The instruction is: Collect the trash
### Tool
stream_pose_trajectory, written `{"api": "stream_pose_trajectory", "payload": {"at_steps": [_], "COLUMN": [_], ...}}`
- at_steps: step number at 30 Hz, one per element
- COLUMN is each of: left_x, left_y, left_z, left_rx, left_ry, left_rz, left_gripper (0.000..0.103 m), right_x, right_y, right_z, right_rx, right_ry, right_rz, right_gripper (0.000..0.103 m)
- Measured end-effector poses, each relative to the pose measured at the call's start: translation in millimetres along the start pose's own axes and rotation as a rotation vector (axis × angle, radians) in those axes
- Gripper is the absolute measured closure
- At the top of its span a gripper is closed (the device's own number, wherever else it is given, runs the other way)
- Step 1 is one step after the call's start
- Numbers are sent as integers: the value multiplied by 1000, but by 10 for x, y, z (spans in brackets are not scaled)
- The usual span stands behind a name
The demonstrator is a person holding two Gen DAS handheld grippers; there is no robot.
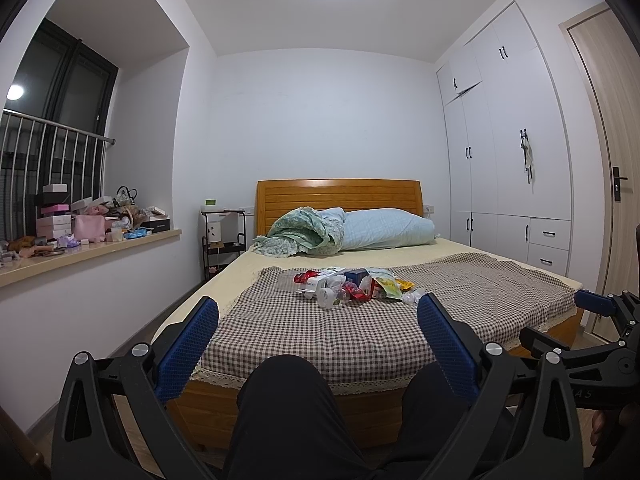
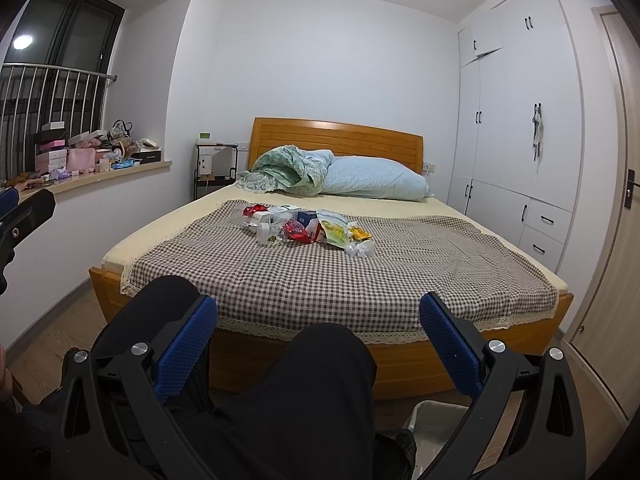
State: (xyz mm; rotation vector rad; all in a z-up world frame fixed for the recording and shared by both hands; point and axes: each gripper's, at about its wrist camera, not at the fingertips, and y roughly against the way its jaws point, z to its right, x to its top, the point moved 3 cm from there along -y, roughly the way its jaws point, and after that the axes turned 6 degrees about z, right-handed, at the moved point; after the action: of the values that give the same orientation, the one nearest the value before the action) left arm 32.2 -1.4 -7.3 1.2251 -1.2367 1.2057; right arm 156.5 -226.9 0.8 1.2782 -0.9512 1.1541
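Black-trousered knees [image 1: 284, 400] fill the near foreground, partly hiding the bed's [image 2: 400, 364] foot. Both the left gripper [image 1: 318, 312] and right gripper [image 2: 318, 312] hang wide apart, holding nothing. Trash [image 2: 308, 228] sits heaped mid-bed on the checked cloth [image 2: 320, 280], well beyond both; single wrappers are hard to distinguish. Near right, a white bin [image 2: 434, 420] is cut off.

Each gripper is built of matte black plastic arms with triangular cut-outs, joined by round silver screws. The left gripper [image 1: 318, 314] and right gripper [image 2: 319, 314] both carry blue, finely textured finger pads [image 1: 188, 344]. The person wears black trousers [image 1: 288, 412].
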Motion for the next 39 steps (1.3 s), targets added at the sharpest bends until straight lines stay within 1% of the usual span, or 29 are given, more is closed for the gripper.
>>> {"api": "stream_pose_trajectory", "payload": {"at_steps": [8,10,14,17,22,23,27,31,35,37,39], "left_x": [-19,-41,-85,-133,-202,-210,-253,-359,-517,-603,-688], "left_y": [-57,-139,-421,-732,-1394,-1508,-2012,-2545,-3110,-3426,-3767], "left_z": [-13,-27,-53,-91,-103,-96,-94,-72,-38,-51,-94], "left_rx": [9,16,35,37,32,30,21,-8,-66,-88,-94], "left_ry": [4,6,-13,-9,-6,-8,-12,-6,1,27,68], "left_rz": [-6,-15,-26,-47,-92,-97,-136,-207,-277,-313,-347], "left_gripper": [7,7,7,7,7,7,7,7,7,7,7], "right_x": [5,7,22,11,-2,5,62,115,130,123,103], "right_y": [-31,-85,-336,-628,-1181,-1348,-1732,-2134,-2524,-2774,-2987], "right_z": [26,35,81,112,140,154,249,333,397,428,436], "right_rx": [-7,-17,-40,-45,-56,-58,-69,-82,-85,-92,-102], "right_ry": [-1,8,21,26,46,41,-11,-44,-69,-85,-105], "right_rz": [0,1,1,-16,-58,-72,-89,-99,-113,-120,-114], "right_gripper": [6,6,6,6,6,6,6,6,6,6,6]}}
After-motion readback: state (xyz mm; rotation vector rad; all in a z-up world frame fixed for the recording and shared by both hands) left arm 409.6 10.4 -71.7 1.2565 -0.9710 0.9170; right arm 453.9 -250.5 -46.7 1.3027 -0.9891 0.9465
